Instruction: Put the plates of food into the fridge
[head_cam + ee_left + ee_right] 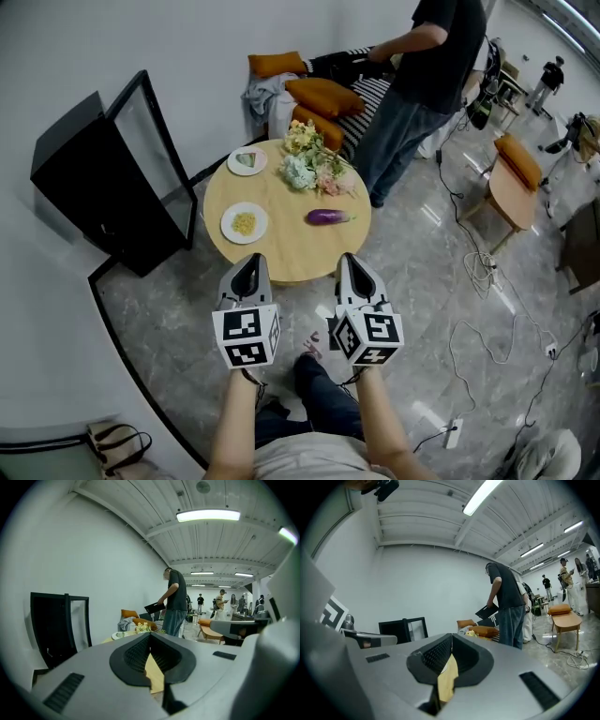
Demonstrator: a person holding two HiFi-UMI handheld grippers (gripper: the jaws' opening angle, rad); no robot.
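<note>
Grey stone floor [431, 281] lay beneath. My left gripper [248, 264] and right gripper [352, 266] had jaws together, empty. Ahead on the round table [291, 239] sat the near plate [244, 223], then the far plate [247, 160]: probably rigid, breakable; grip rims, keep level.

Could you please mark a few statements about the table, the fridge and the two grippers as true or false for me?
1. Two plates of food sit on the round table. True.
2. The fridge door is closed. False: it stands open.
3. The left gripper holds a plate. False: its jaws are together with nothing between them, and both plates are on the table.
4. An eggplant lies on the table, apart from both plates. True.
5. The right gripper has its jaws together. True.
</note>
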